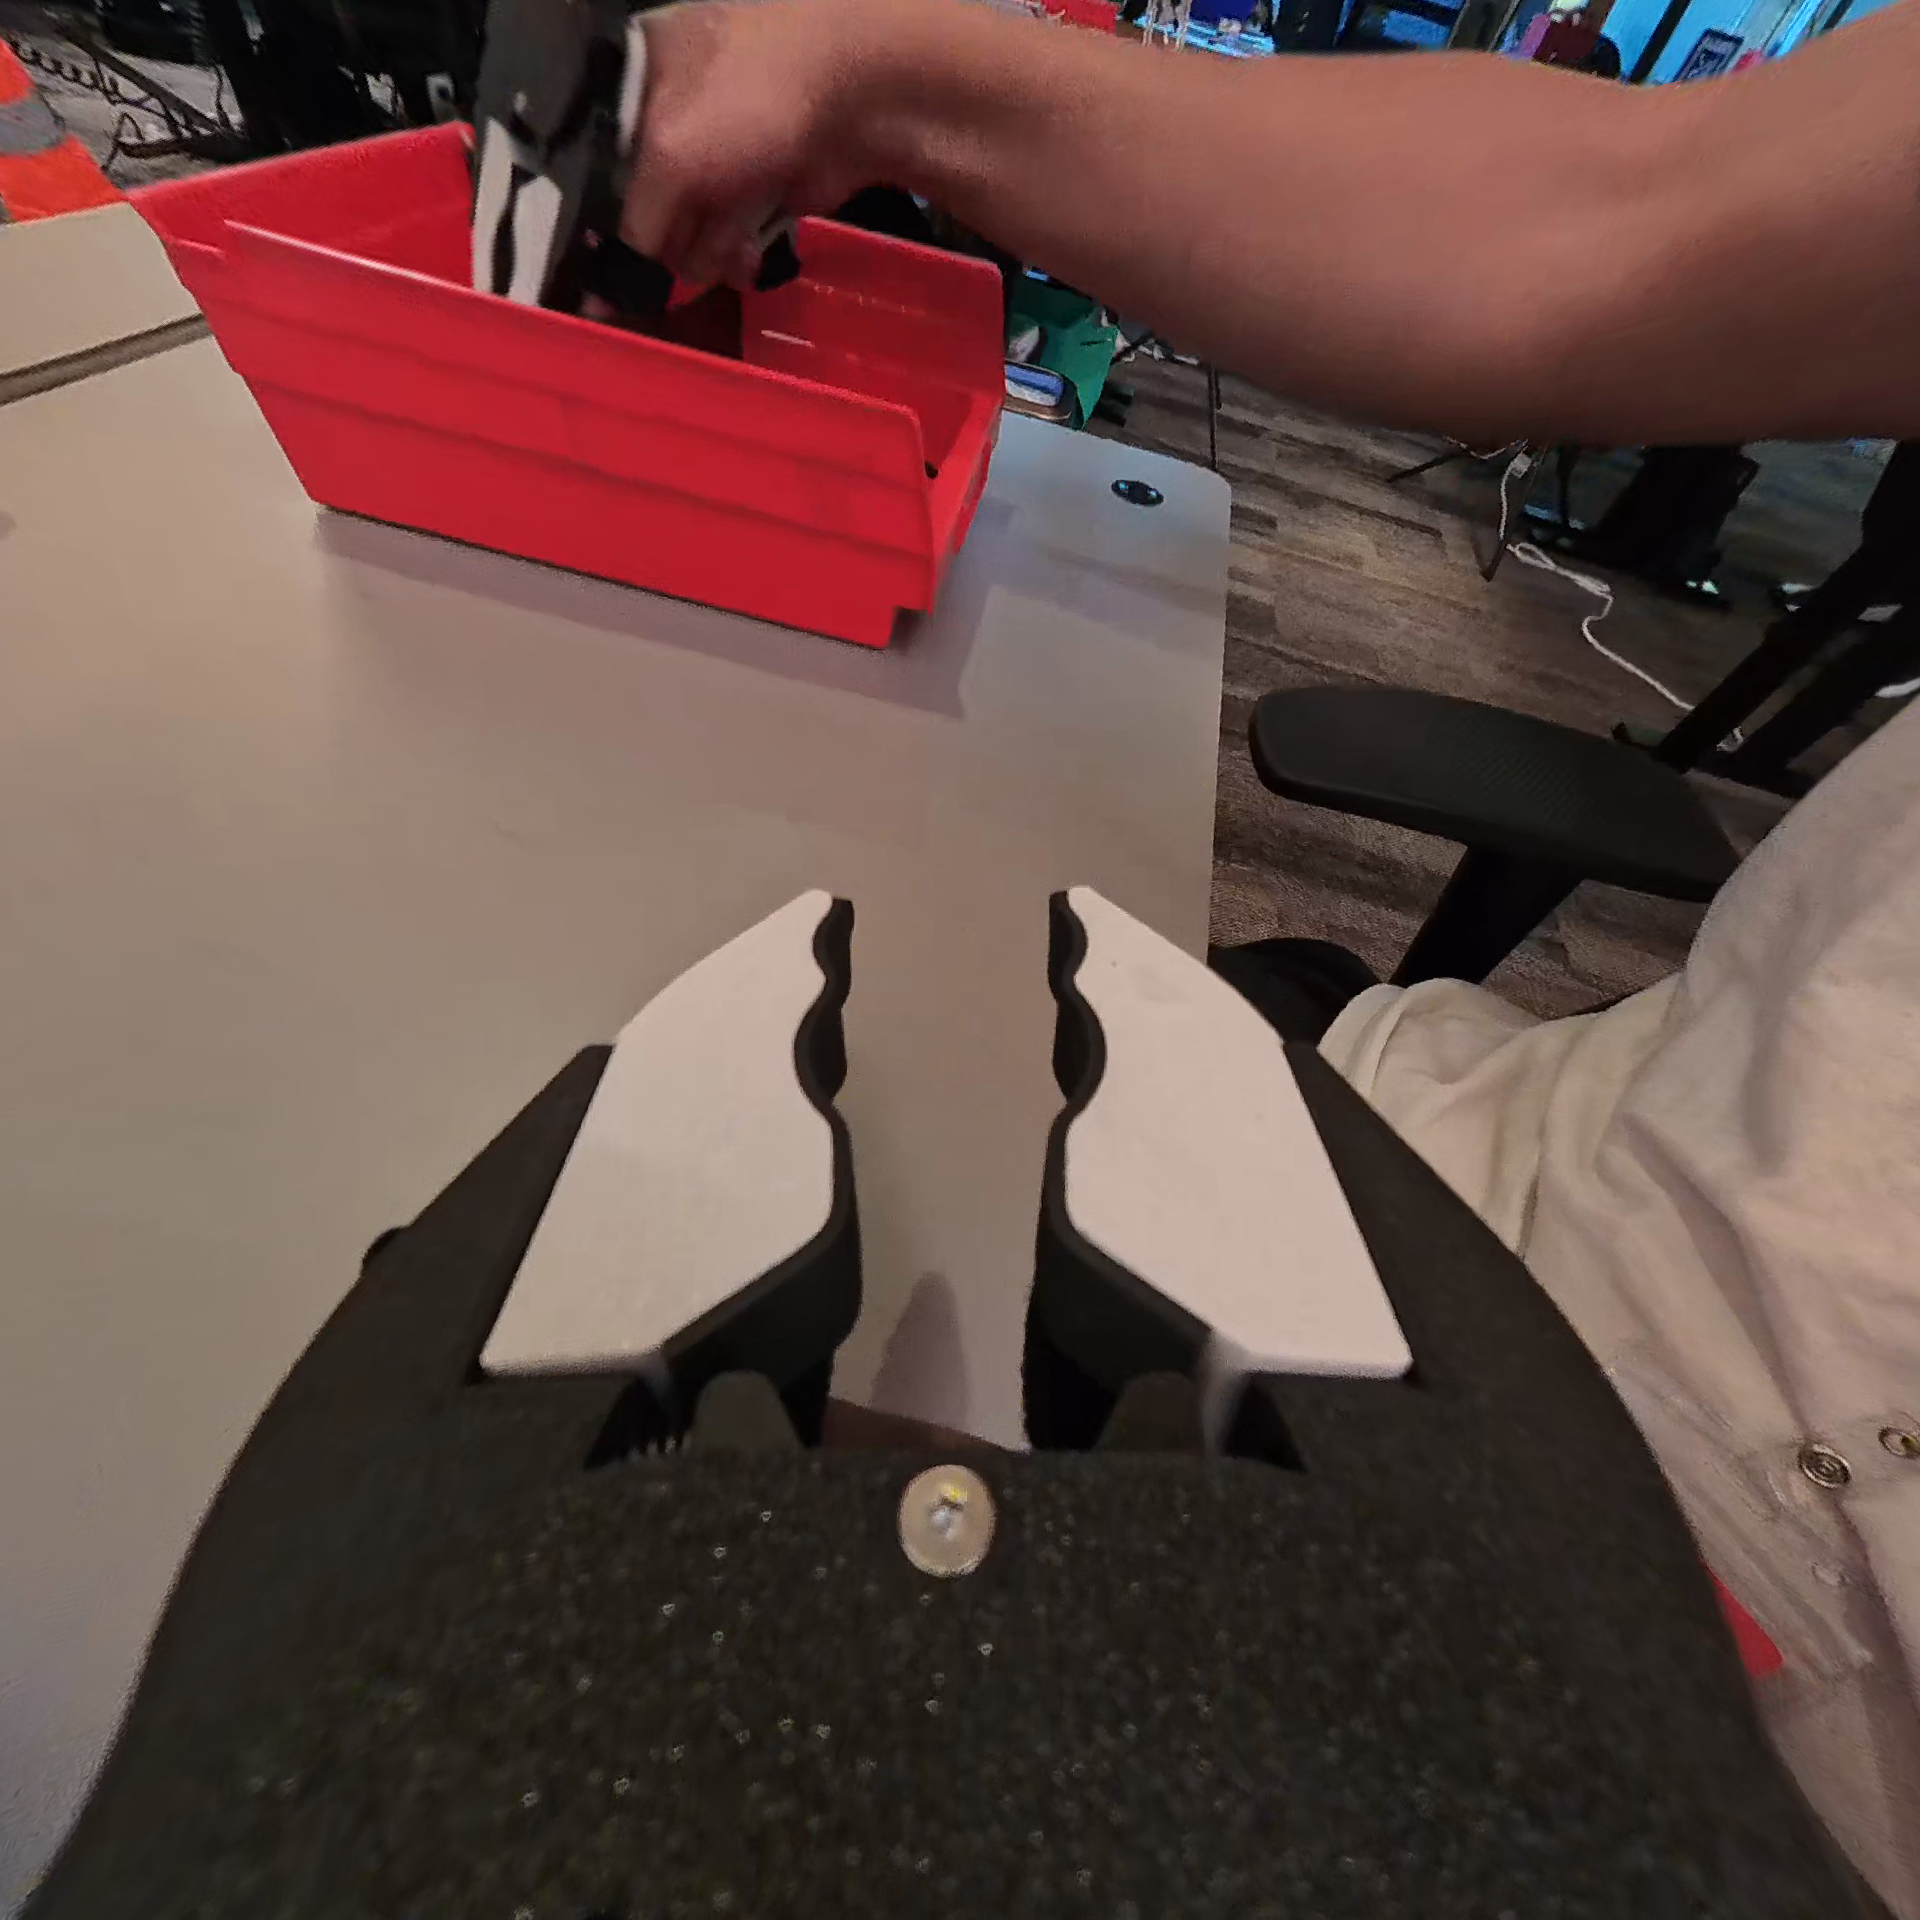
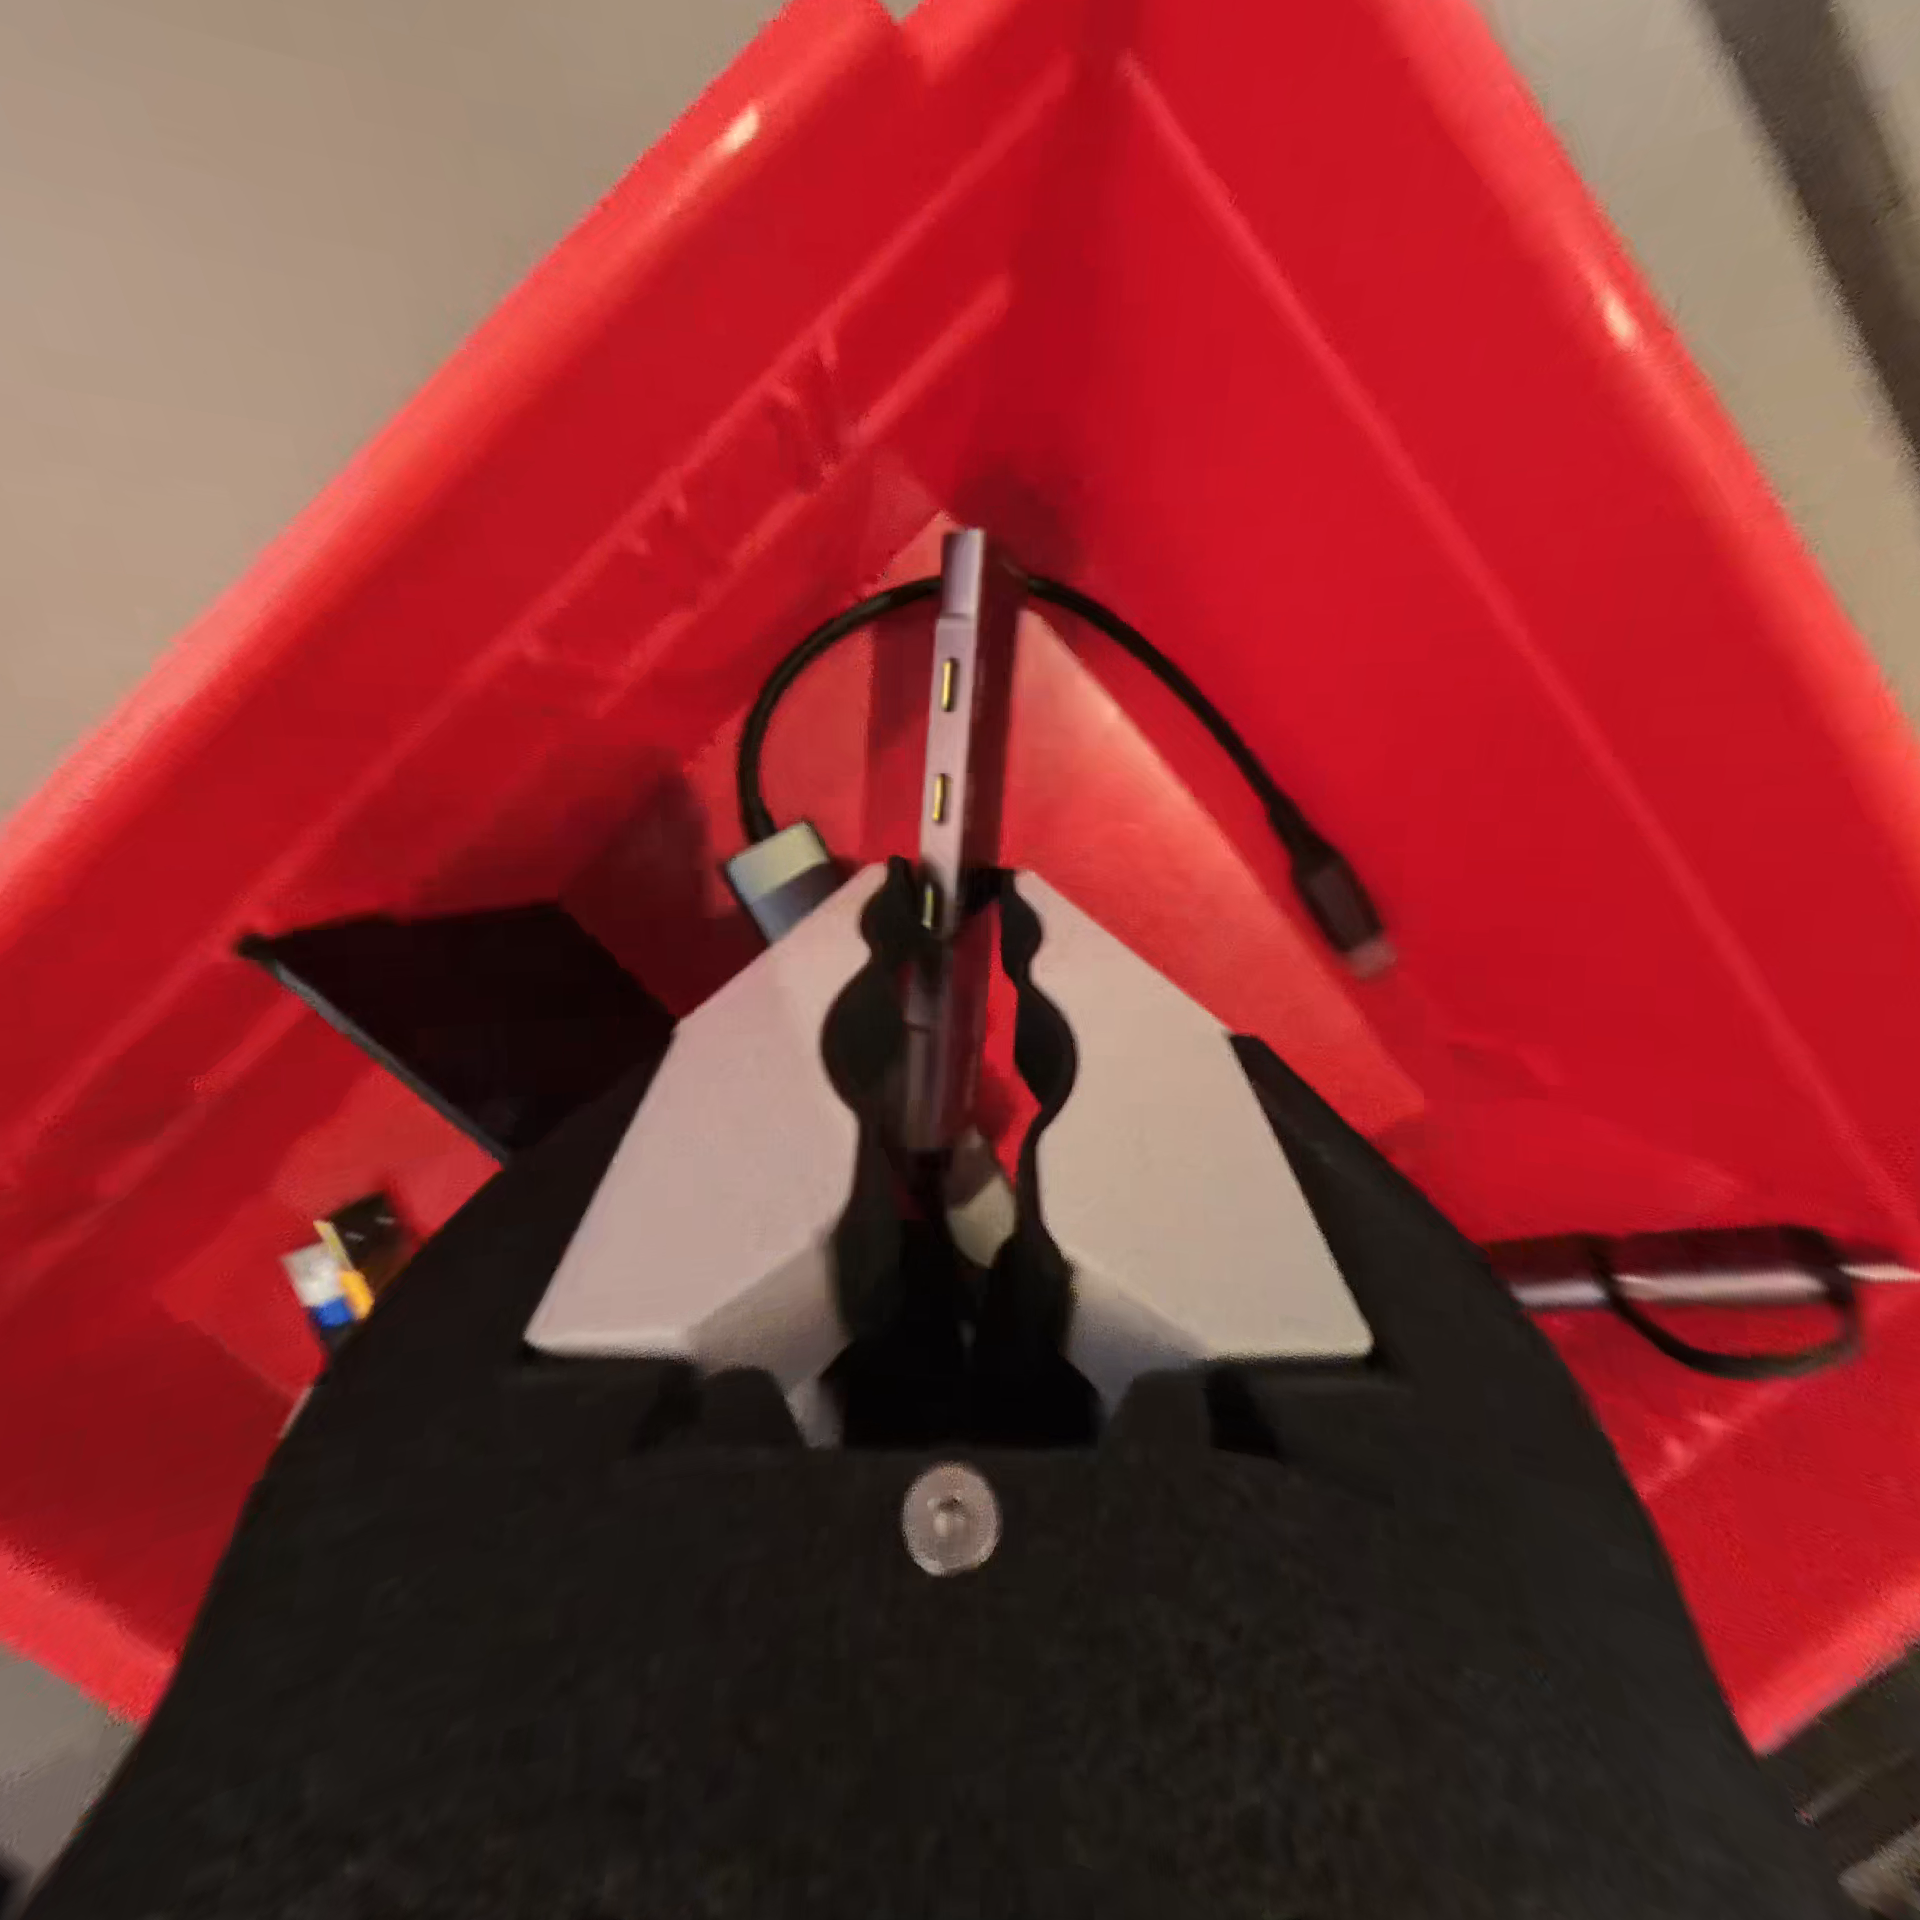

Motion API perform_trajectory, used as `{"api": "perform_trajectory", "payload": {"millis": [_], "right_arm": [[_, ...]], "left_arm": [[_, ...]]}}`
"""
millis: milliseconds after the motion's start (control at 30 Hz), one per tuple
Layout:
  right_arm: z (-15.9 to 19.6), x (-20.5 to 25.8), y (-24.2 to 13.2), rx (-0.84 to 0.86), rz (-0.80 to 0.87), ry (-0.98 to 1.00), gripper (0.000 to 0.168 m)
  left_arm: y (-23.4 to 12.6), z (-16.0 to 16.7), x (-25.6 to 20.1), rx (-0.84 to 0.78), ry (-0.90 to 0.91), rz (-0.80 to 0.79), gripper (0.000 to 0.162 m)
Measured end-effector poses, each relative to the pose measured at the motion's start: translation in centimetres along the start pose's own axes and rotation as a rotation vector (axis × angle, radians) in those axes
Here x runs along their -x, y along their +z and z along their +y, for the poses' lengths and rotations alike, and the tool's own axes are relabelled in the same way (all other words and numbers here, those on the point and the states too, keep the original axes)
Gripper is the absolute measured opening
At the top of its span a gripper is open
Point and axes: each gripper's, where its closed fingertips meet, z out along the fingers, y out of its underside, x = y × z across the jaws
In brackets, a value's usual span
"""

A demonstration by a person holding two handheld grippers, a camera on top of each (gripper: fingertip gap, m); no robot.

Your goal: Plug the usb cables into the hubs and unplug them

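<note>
My right gripper [image 2: 940, 883] is inside a red plastic bin [image 2: 1351, 416] and is shut on a slim grey USB hub [image 2: 961, 727], held edge-up with its ports showing. The hub's black cable [image 2: 1195, 686] loops behind it and ends in a plug near the bin wall. My left gripper [image 1: 951, 914] is open and empty, low over the grey table [image 1: 416, 831], well short of the red bin [image 1: 582, 447]. In the left wrist view a person's hand [image 1: 748, 135] holds the right gripper down into the bin.
In the bin lie a black flat device [image 2: 468, 1008], another grey adapter [image 2: 779, 873], a small coloured box [image 2: 338, 1262] and another cabled hub [image 2: 1714, 1283]. A black chair armrest [image 1: 1486, 790] and a person's white garment [image 1: 1662, 1247] are right of the table edge. About 40 centimeters separates my left fingertips from my right.
</note>
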Motion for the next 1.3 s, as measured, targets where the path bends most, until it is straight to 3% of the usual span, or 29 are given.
{"api": "perform_trajectory", "payload": {"millis": [100, 233, 367, 467, 533, 633, 700, 767, 867, 1033, 1200, 1300], "right_arm": [[-1.5, 0.3, -1.1, -0.037, -0.038, 0.05, 0.037], [-3.1, -0.1, -7.4, -0.225, 0.058, 0.069, 0.036], [-3.0, 1.6, -15.9, -0.521, 0.297, 0.103, 0.035], [-1.0, 5.6, -19.6, -0.742, 0.452, 0.153, 0.035], [1.4, 8.2, -19.7, -0.871, 0.532, 0.267, 0.037], [6.3, 11.2, -16.1, -0.974, 0.617, 0.526, 0.034], [9.2, 13.0, -13.0, -0.975, 0.645, 0.648, 0.026], [8.9, 13.8, -12.2, -0.903, 0.59, 0.638, 0.034], [9.5, 12.4, -11.9, -0.841, 0.691, 0.558, 0.027], [10.3, 13.0, -10.4, -0.789, 0.582, 0.613, 0.032], [10.8, 13.3, -11.7, -0.78, 0.688, 0.544, 0.027], [10.8, 13.2, -11.3, -0.784, 0.658, 0.575, 0.027]], "left_arm": [[-0.2, 0.8, -0.5, 0.012, -0.011, -0.009, 0.036], [-1.8, 1.2, -0.8, -0.022, -0.042, -0.055, 0.037], [-6.1, 0.4, 1.1, -0.154, -0.108, -0.243, 0.04], [-11.5, 0.3, 3.5, -0.269, -0.152, -0.485, 0.045], [-15.4, 1.3, 4.7, -0.292, -0.179, -0.642, 0.039], [-20.0, 4.2, 6.6, -0.25, -0.225, -0.84, 0.035], [-22.7, 6.4, 8.6, -0.223, -0.244, -1.006, 0.036], [-24.2, 8.0, 10.4, -0.185, -0.306, -1.111, 0.034], [-24.8, 9.1, 11.7, -0.114, -0.308, -1.17, 0.034], [-23.7, 9.2, 11.0, -0.093, -0.314, -1.128, 0.033], [-22.8, 9.1, 10.4, -0.069, -0.29, -1.091, 0.032], [-22.5, 9.6, 10.2, -0.044, -0.296, -1.081, 0.032]]}}
